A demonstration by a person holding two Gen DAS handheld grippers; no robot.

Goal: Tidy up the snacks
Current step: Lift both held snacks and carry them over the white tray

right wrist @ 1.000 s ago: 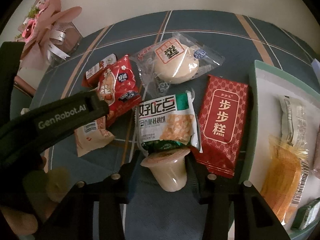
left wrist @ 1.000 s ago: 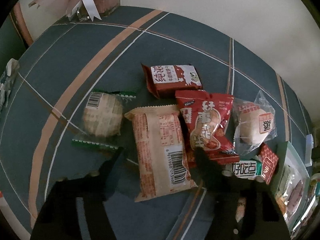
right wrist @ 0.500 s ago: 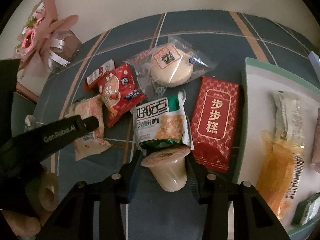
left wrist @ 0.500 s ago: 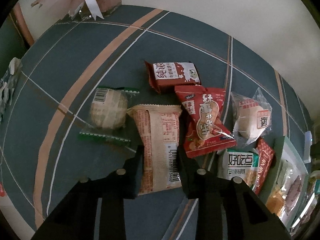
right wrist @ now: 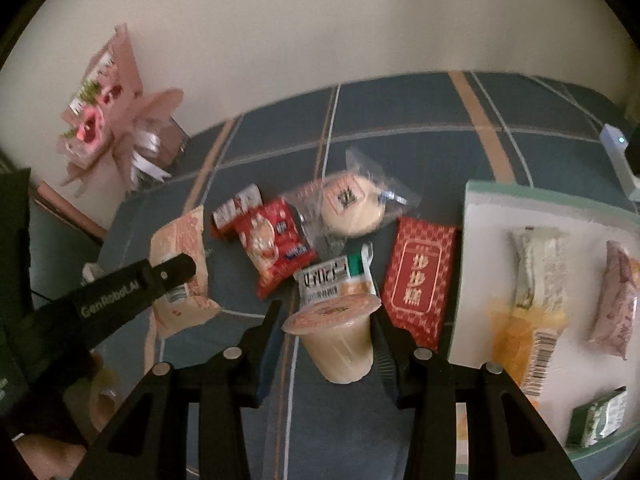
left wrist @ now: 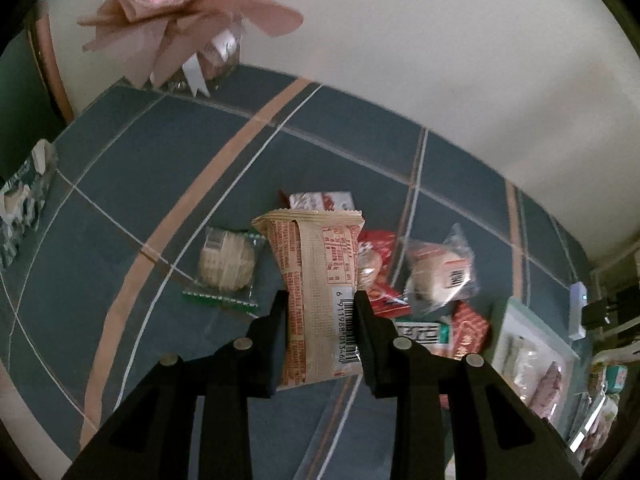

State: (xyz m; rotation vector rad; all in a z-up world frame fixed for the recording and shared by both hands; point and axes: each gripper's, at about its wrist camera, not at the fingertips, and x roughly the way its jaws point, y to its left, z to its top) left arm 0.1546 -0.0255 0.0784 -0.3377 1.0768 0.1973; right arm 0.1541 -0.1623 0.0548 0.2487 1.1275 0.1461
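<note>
My left gripper (left wrist: 320, 300) is shut on a long beige and orange snack packet (left wrist: 318, 280) with a barcode and holds it lifted above the table; the packet also shows in the right wrist view (right wrist: 182, 276). My right gripper (right wrist: 326, 312) is shut on a pale jelly cup (right wrist: 338, 340) with a foil lid, held above the blue checked tablecloth (right wrist: 400, 112). A white tray with a green rim (right wrist: 472, 216) at the right holds several wrapped snacks.
On the cloth lie a round cake in green-edged wrap (left wrist: 226, 266), a red peanut bag (right wrist: 276, 248), a bun in clear wrap (right wrist: 352, 208), a red patterned packet (right wrist: 418, 276) and a green and white packet (right wrist: 336, 276). A pink bouquet (left wrist: 180, 12) stands at the back left.
My left gripper closed on the beige packet and lifted it off the cloth. My right gripper rose with the jelly cup and both views tilted up toward the wall.
</note>
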